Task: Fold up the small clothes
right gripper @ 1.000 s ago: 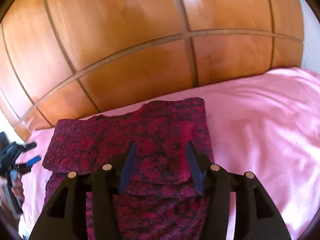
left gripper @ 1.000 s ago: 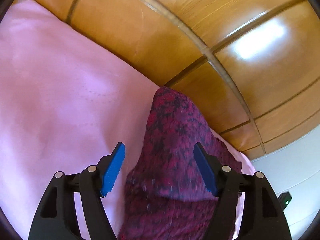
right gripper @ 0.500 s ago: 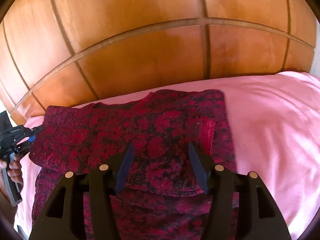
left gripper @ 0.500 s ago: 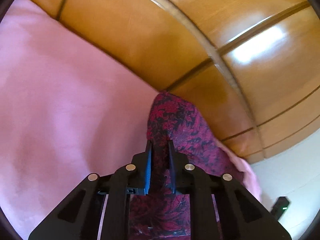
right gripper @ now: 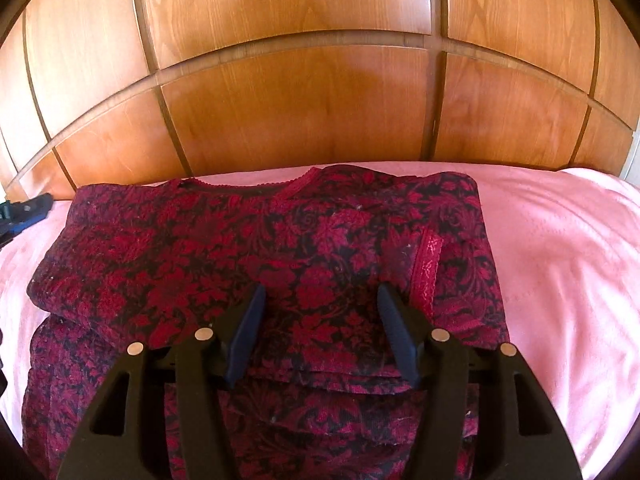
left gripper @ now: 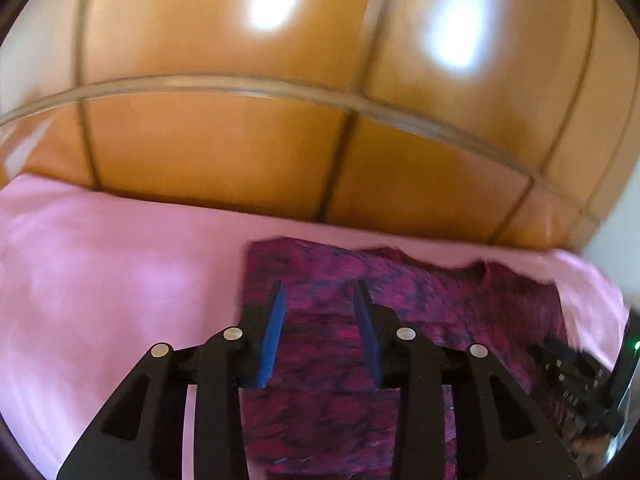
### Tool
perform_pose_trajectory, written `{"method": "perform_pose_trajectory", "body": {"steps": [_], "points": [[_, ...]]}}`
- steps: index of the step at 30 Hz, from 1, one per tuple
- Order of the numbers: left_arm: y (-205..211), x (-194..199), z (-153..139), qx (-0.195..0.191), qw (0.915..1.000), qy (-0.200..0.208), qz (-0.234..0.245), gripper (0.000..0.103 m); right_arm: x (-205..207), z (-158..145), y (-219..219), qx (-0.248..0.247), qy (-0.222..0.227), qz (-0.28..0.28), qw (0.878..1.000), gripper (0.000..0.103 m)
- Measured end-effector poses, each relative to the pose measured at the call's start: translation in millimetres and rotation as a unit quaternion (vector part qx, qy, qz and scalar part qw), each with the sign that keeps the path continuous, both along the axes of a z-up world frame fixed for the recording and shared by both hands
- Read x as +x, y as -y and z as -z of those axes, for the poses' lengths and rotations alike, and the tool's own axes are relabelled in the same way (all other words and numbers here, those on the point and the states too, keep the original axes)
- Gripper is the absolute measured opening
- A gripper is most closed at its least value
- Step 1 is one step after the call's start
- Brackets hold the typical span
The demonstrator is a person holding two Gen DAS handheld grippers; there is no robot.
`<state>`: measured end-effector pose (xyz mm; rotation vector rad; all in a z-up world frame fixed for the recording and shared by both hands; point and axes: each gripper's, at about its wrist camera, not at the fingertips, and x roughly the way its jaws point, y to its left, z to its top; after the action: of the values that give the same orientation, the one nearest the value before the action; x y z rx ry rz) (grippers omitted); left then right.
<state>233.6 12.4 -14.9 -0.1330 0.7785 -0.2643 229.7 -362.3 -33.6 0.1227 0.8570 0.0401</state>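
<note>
The dark red floral knitted garment (right gripper: 256, 264) lies on the bed's pink sheet (right gripper: 560, 264), close to the panelled wooden headboard (right gripper: 296, 112), its upper part doubled over the lower with a lacy cuff (right gripper: 428, 268) lying on top. Half a second back the left gripper (left gripper: 318, 330) was pinched on the garment's edge; its jaws have just been opening again and now stand apart above the cloth, nothing pressed between them, and its view has swung to face the headboard. The right gripper (right gripper: 320, 334) has dropped nearer the fold, jaws well apart, hovering over it. The left view is blurred.
</note>
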Motion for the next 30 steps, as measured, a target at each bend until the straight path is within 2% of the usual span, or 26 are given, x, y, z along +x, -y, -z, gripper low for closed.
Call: {"method": "perform_pose_trajectory", "body": {"steps": [2, 5, 8, 11, 14, 16, 18, 23, 26, 28, 30], "points": [[10, 14, 15, 0.018, 0.9996, -0.024, 0.004, 0.034, -2, 0, -1, 0.001, 0.002, 0.0, 1.0, 0.058], [12, 36, 42, 0.012, 0.9976, -0.069, -0.008, 0.034, -2, 0, 1, 0.005, 0.003, 0.0, 1.0, 0.059], [7, 38, 49, 0.002, 0.9972, -0.073, -0.019, 0.034, -2, 1, 0, 0.004, 0.006, -0.001, 1.0, 0.059], [9, 29, 45, 0.024, 0.9973, -0.065, -0.024, 0.034, -2, 2, 0, 0.003, 0.009, 0.0, 1.0, 0.059], [12, 7, 27, 0.04, 0.9978, -0.042, -0.033, 0.034, -4, 1, 0, 0.003, 0.01, 0.001, 1.0, 0.059], [10, -13, 15, 0.033, 0.9986, -0.025, -0.035, 0.045, -4, 1, 0, 0.003, 0.01, 0.002, 1.0, 0.059], [2, -33, 4, 0.025, 0.9988, -0.011, -0.04, 0.05, -4, 2, 0, 0.004, 0.01, 0.002, 1.0, 0.059], [-5, -77, -14, 0.018, 0.999, 0.008, -0.04, 0.05, -4, 1, -2, -0.006, 0.01, 0.003, 1.0, 0.06], [-14, -101, -18, 0.017, 0.999, 0.01, -0.041, 0.055, -6, -6, -8, -0.029, 0.008, 0.003, 1.0, 0.067], [-18, -118, -19, 0.013, 0.9989, 0.015, -0.043, 0.058, -11, -13, -7, -0.028, 0.005, 0.005, 1.0, 0.08], [-21, -128, -17, 0.015, 0.999, 0.012, -0.04, 0.058, -17, -18, -5, -0.017, 0.004, 0.005, 1.0, 0.084]]}}
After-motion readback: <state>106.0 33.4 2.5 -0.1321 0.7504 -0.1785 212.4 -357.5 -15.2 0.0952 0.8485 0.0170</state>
